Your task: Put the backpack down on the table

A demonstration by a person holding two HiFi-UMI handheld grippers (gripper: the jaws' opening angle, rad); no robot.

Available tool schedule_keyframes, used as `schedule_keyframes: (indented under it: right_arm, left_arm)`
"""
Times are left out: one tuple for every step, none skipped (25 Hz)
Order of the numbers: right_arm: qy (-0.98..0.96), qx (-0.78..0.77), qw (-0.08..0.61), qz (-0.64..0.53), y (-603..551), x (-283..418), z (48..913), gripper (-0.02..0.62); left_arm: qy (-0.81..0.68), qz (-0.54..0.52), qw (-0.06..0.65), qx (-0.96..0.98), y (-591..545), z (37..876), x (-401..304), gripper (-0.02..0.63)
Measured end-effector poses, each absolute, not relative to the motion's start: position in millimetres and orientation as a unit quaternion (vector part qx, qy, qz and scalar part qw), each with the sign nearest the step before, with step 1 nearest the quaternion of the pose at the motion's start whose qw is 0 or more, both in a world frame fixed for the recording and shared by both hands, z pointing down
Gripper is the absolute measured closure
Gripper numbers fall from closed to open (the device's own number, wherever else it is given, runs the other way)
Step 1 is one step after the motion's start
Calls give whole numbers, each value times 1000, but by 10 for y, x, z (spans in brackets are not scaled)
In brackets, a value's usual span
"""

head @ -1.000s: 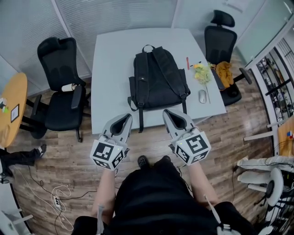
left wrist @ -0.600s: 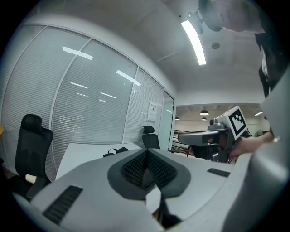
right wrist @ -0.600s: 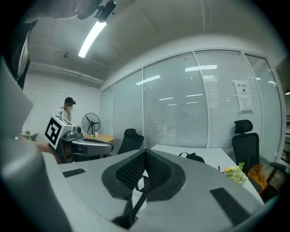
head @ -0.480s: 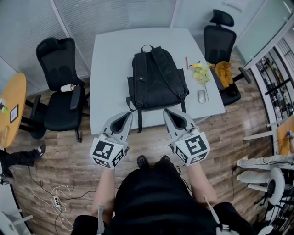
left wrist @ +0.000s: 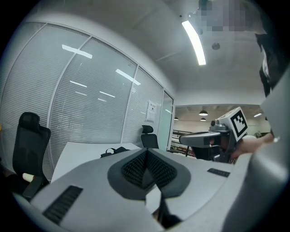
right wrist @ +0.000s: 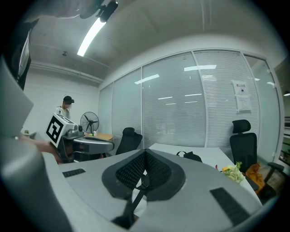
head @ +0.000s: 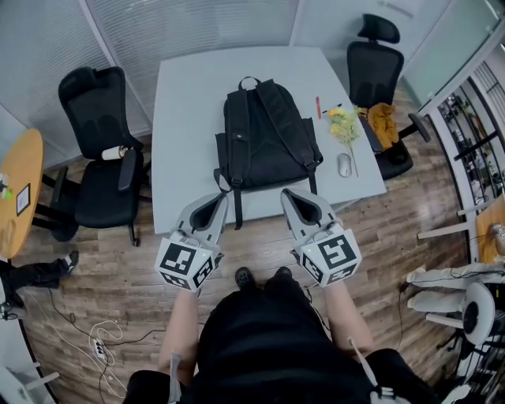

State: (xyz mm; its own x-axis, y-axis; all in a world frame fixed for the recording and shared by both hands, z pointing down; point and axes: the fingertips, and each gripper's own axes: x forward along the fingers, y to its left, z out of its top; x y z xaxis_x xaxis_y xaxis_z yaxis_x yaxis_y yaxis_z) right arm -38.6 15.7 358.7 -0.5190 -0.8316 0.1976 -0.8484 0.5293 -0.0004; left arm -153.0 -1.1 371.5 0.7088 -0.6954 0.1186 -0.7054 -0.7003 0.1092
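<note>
Nearest to us, in front of our dark top, we hold the left gripper (head: 218,197) and the right gripper (head: 289,192) side by side. Each has its marker cube toward us, and both point at the near edge of the white table (head: 189,95). In the left gripper view the ribbed pads are pressed together along their whole line, and the right gripper view shows its pads meeting the same way.

Two thin straps (head: 237,207) hang over the table's near edge, one just beside each gripper tip. One of them, with a small buckle, shows through the gap under the right gripper's closed pads. We cannot tell whether it touches the gripper.

Past the edge, the black backpack (head: 268,134) lies flat on the middle of the table, shoulder straps facing up and top handle toward the far side.

To its right, along the table's right edge, lie a white mouse (head: 345,164), a bunch of yellow flowers (head: 343,125) and a red pen (head: 319,106).

A black office chair (head: 99,158) stands left of the table, and a second chair (head: 377,71) stands at its right far corner.

Behind everything runs a glass wall with blinds (head: 197,24)
</note>
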Motion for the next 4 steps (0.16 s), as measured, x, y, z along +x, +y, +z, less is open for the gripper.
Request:
schedule_keyframes:
  right_arm:
    - [-870, 482, 87, 48, 143, -382, 3589, 588]
    - [-871, 482, 88, 48, 125, -377, 3592, 588]
    - [-871, 482, 88, 48, 105, -373, 3594, 588]
    - [-871, 481, 89, 47, 84, -368, 3597, 588]
  left_arm:
    - [-380, 35, 73, 921, -28, 3719, -1529, 609]
    - [-381, 35, 74, 921, -49, 3722, -1530, 609]
    - [-381, 35, 74, 921, -72, 3725, -1531, 609]
    - [-381, 36, 74, 921, -96, 3729, -1532, 609]
